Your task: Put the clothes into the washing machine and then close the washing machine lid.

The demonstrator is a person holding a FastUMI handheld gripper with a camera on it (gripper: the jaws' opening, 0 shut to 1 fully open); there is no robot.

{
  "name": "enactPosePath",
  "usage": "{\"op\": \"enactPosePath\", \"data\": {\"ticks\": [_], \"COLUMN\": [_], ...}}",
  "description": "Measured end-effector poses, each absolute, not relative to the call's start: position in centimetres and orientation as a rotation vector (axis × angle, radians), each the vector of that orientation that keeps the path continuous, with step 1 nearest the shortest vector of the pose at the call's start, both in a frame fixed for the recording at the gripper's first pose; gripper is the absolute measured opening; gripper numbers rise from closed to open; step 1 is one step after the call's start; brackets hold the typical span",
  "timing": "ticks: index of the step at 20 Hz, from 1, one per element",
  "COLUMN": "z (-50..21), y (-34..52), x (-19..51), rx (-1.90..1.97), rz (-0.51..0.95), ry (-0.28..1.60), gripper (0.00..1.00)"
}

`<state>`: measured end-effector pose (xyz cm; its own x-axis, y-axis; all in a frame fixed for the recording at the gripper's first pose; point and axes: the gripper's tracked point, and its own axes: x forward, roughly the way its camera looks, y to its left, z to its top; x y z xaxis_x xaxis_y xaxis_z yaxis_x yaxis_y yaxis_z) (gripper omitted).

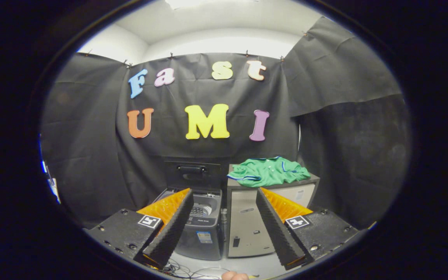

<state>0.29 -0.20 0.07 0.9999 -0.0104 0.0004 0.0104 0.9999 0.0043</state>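
A booth is being walled in by black cloth [91, 155], hung in creased, matte folds from small clips, with a white wall and ceiling [216, 35] showing above it. A pale floor [247, 266] is being crossed by thin loose cables [193, 270].

The gripper [224, 221] is being held with its 2 fingers spread wide apart, nothing being gripped between them; their inner faces are ribbed.

Beyond the fingers, a small grey top-loading washing machine [204, 237] is being shown with its lid [193, 175] standing upright and open. Just beside it, a boxy, smooth-fronted cabinet [247, 229] is being used as a stand. On its top, a crumpled green polo shirt [268, 171] with blue-and-white trim is lying, soft and loosely bunched, well ahead of the fingers.
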Motion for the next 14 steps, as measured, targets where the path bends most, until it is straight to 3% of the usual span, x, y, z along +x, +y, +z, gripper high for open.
{"op": "enactPosePath", "data": {"ticks": [14], "z": [0.3], "y": [-1.6], "x": [0.7], "rx": [0.027], "rz": [-0.048], "ry": [-0.01], "gripper": [1.0]}}
